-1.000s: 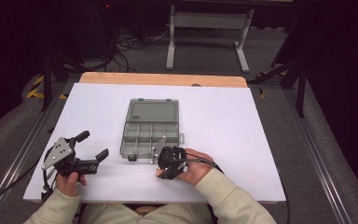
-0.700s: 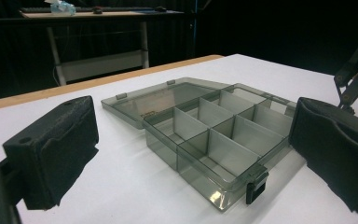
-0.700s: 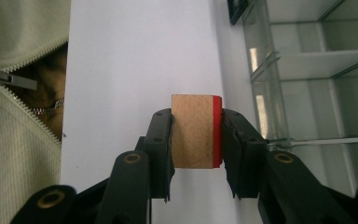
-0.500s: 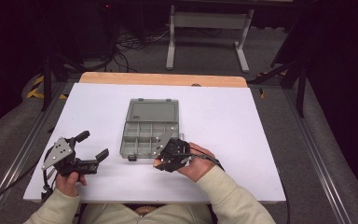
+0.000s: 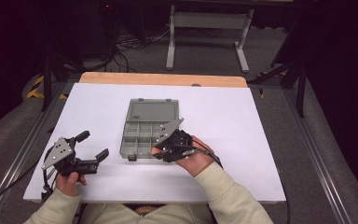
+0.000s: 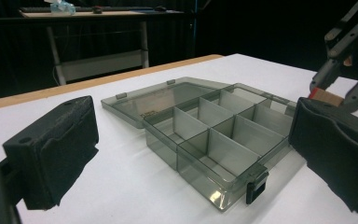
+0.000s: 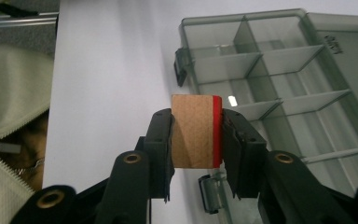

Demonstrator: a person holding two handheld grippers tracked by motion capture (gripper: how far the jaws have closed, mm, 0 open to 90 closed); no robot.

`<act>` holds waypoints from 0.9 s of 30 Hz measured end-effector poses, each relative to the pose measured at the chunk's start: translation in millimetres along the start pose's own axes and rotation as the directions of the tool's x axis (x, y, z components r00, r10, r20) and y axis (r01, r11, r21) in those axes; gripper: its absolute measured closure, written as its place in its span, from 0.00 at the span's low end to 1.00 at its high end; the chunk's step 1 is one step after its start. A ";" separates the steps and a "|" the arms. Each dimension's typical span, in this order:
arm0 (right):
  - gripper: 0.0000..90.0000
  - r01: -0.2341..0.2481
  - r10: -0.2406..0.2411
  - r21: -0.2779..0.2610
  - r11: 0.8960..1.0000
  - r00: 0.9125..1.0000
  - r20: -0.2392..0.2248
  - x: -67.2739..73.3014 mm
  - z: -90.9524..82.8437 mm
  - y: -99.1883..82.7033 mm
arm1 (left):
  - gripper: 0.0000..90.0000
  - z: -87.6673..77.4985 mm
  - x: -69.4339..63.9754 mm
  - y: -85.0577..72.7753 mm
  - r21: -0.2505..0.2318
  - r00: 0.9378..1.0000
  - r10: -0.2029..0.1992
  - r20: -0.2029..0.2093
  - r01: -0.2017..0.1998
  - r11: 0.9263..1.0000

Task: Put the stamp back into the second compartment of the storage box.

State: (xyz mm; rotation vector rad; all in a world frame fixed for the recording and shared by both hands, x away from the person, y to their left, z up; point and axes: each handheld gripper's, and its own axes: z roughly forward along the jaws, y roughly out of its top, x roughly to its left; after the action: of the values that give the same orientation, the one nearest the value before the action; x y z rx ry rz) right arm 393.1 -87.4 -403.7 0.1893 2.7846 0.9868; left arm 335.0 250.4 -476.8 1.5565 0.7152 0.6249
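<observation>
R gripper (image 7: pixel 193 140) was clamped on a small block (image 7: pixel 196 130), cardboard-brown w/ one red face, held over the near edge of the worktop (image 5: pixel 242 121) just beside the organizer box (image 5: pixel 147 135). We judged it mid-carry; next move probably needs lining up over a compartment, then release. Box: smoky clear, lid flat open, cells empty. L gripper (image 5: pixel 91 147) sat wide open, holding nothing, near-left corner.

Organizer box (image 5: pixel 147 130) smoky translucent grey; block (image 7: pixel 196 130) tan cardboard, red edge; tongs (image 7: pixel 196 154) black; table (image 5: pixel 242 126) white.
</observation>
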 end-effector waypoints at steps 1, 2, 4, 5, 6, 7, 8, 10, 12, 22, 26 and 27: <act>0.73 -0.008 0.008 -0.014 1.000 1.000 0.015 -1.6 -1.3 2.1 | 0.03 0.0 -0.1 0.0 0.000 1.000 0.000 0.000 0.000 1.000; 0.73 -0.008 0.008 -0.014 1.000 1.000 0.015 -1.6 -1.3 2.1 | 0.03 0.0 -0.1 0.0 0.000 1.000 0.001 0.000 -0.001 1.000; 0.72 -0.021 0.022 -0.038 0.999 0.999 0.026 -4.7 -3.2 4.4 | 0.03 -0.1 0.1 0.0 -0.001 1.000 0.000 0.000 0.000 1.000; 0.72 -0.021 0.022 -0.038 0.999 0.999 0.026 -4.7 -3.2 4.4 | 0.03 -0.1 0.1 0.0 -0.001 1.000 0.000 0.000 0.000 1.000; 0.73 -0.026 0.027 -0.045 0.999 0.999 0.028 -5.7 -3.5 5.2 | 0.03 -0.1 0.2 0.0 0.000 1.000 -0.001 0.000 0.001 1.000; 0.73 -0.029 0.031 -0.052 0.998 0.999 0.031 -6.9 -3.5 5.9 | 0.03 -0.2 0.2 0.0 -0.001 1.000 -0.001 0.000 0.001 1.000; 0.73 -0.027 0.030 -0.062 0.998 0.999 0.036 -8.6 -3.6 6.5 | 0.03 -0.2 0.2 0.0 -0.001 1.000 -0.001 0.000 0.001 1.000; 0.73 -0.044 0.047 -0.087 0.995 0.998 0.040 -12.0 -3.3 7.8 | 0.03 -0.1 0.2 0.0 -0.001 1.000 -0.001 0.001 0.001 1.000; 0.73 -0.046 0.050 -0.096 0.994 0.998 0.042 -13.6 -3.0 8.3 | 0.03 -0.1 0.3 0.0 0.000 1.000 0.000 0.000 0.000 1.000; 0.73 -0.094 0.104 -0.152 0.984 0.993 0.061 -30.0 2.5 11.1 | 0.03 -0.2 0.9 0.0 0.003 1.000 0.001 0.002 -0.001 1.000; 0.73 -0.098 0.111 -0.157 0.983 0.991 0.071 -33.5 5.5 11.4 | 0.03 -0.1 0.9 -0.2 0.003 1.000 0.000 0.002 0.000 1.000; 0.73 -0.098 0.110 -0.159 0.982 0.991 0.074 -34.3 6.0 11.4 | 0.03 -0.1 1.0 -0.2 0.003 1.000 -0.001 0.002 0.001 1.000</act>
State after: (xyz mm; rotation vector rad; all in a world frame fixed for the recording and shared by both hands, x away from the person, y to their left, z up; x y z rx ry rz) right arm 428.5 -81.1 -396.7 0.3483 2.6325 1.1872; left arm 335.6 251.1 -477.1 1.5596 0.7158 0.6219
